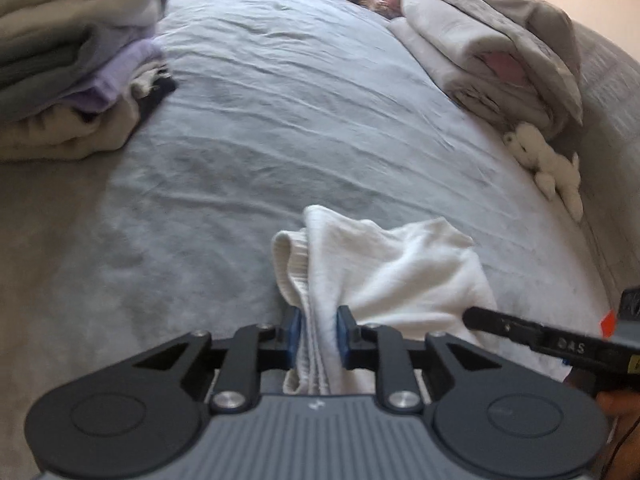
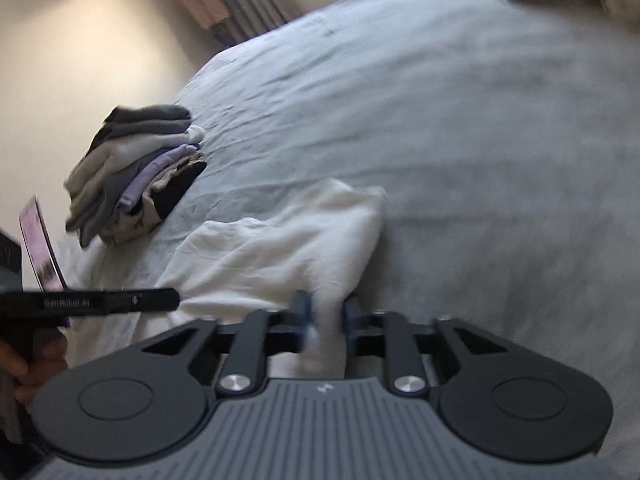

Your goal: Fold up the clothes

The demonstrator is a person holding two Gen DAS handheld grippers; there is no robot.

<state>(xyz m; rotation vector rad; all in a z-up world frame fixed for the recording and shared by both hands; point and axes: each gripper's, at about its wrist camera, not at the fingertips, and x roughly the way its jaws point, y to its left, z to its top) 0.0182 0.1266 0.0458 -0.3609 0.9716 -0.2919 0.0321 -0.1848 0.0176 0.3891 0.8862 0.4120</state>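
The left gripper [image 1: 319,332] pinches a bunched fold of the white garment [image 1: 384,264] beside its ribbed hem. The right gripper [image 2: 325,316] also clamps a bunch of this cloth, though blur softens its pads. The garment lies crumpled on the pale blue bedsheet [image 1: 260,100], with a stack of folded clothes [image 2: 136,176] well apart at the bed's left edge and a small white plush toy [image 1: 548,164] at its right

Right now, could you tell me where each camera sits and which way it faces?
Left wrist: on the left gripper, looking down the bed; pinches the white garment; right gripper enters.
Right wrist: on the right gripper, pinching that garment; left gripper and hand show.
Shared: garment, bed, folded stack.
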